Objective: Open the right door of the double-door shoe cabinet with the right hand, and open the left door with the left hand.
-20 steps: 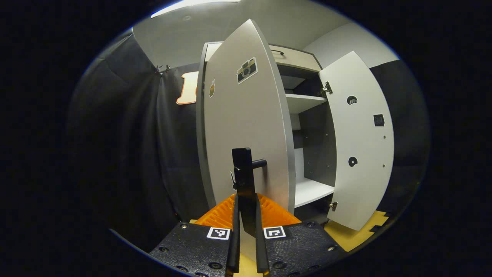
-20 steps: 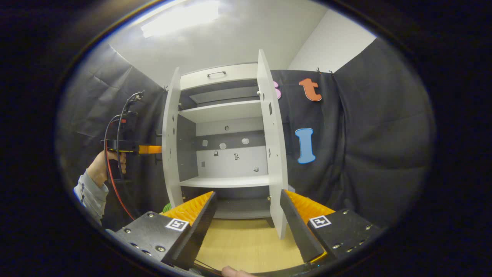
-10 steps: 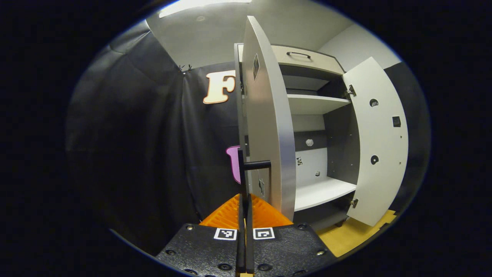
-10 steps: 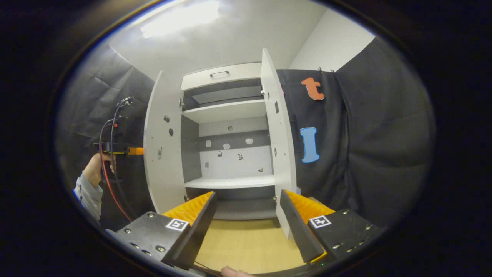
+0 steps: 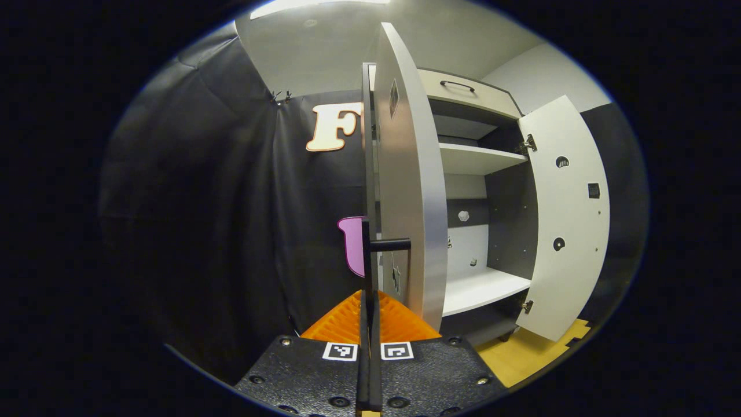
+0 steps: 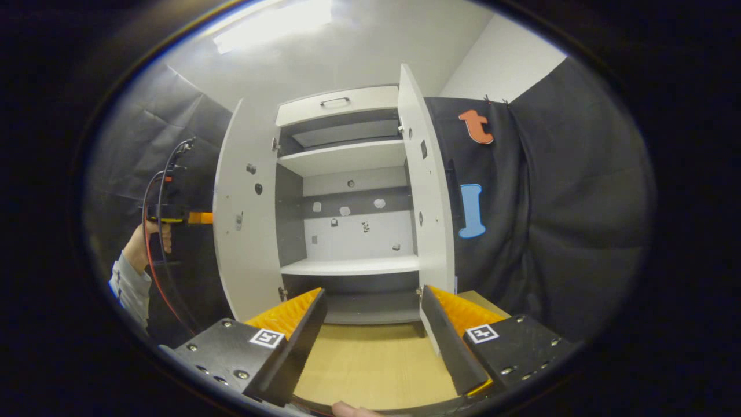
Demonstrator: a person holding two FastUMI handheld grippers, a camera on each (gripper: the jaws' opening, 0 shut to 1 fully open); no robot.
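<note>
Shoe cabinet [image 6: 347,174] stood open against booth wall; white shelves [image 6: 350,266] bare, only small stickers on back panel. Drawer with handle [image 6: 334,102] on top, shut. Left door [image 5: 405,191] swung out, seen edge-on in left gripper view; right door [image 6: 425,191] wide open. Left gripper [image 5: 368,347] pressed together on black door handle [image 5: 370,255]. Right gripper [image 6: 370,341] spread apart, holding nothing, above wood-tone floor [image 6: 370,370]. Versus second ago: left door opened further, right door swung slightly wider; left gripper kept its clamp.
</note>
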